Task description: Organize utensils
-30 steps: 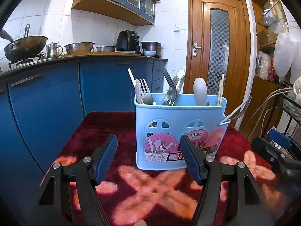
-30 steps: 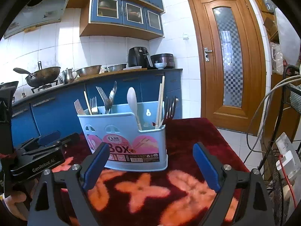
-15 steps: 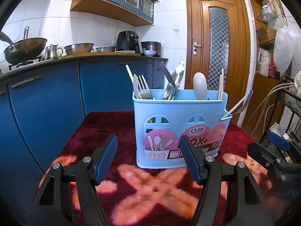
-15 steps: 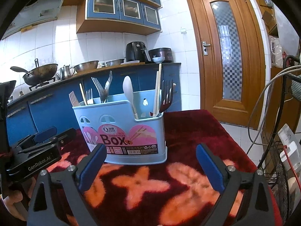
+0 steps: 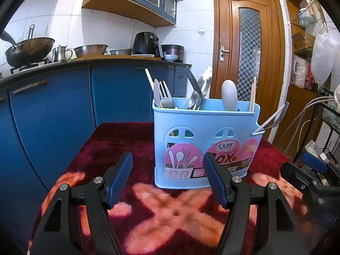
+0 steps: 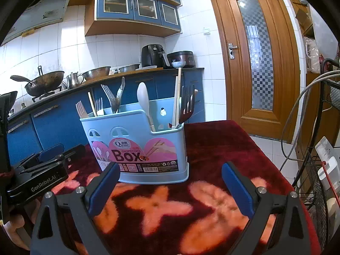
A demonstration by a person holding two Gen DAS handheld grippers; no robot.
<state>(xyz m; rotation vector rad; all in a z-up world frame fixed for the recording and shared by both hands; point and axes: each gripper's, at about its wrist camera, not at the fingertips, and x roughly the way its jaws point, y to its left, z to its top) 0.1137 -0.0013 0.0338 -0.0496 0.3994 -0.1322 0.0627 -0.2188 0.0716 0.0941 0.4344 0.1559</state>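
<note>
Blue-padded hand-held grippers, left [image 5: 167, 178] and right [image 6: 170, 186], both spread, empty, level before caddy [image 5: 204, 140].

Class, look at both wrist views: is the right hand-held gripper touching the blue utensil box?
Apart. The right wrist view shows the right hand-held gripper open, with red cloth visible between its fingertips and the blue utensil box.

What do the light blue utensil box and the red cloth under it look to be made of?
The light blue utensil box looks like moulded plastic: smooth, faintly glossy walls, arched cut-outs, a printed pink label. The red cloth with pink cross shapes looks like plush, velvety fabric, going by its fuzzy pile.
</note>
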